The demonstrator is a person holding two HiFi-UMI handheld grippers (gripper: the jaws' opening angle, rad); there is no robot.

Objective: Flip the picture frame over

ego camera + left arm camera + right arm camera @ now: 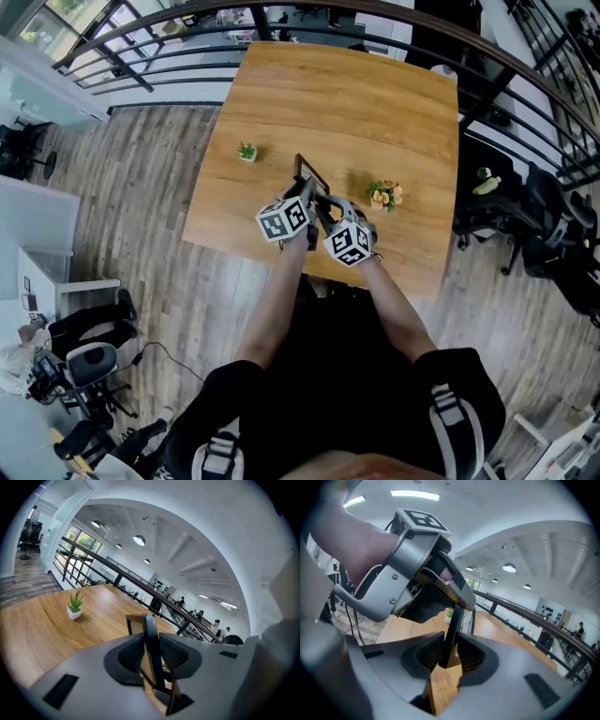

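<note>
The picture frame point(310, 174), dark-edged with a wooden back, is held edge-up over the wooden table point(375, 103), near its front edge. My left gripper point(305, 200) comes at it from the lower left and my right gripper point(325, 214) from the lower right. In the left gripper view the frame's dark edge point(150, 627) runs upright between the ribbed pads point(131, 656) of the left gripper point(151, 645), which press on it. In the right gripper view the right gripper point(451, 656) is shut on the frame's edge point(456, 620), with the left gripper's body point(417, 559) just above.
A small potted green plant point(247, 151) point(74, 605) stands left of the frame. A cluster of orange flowers point(385, 194) lies to its right. A dark railing point(309, 42) runs past the table's far side, and office chairs point(539, 220) stand at the right.
</note>
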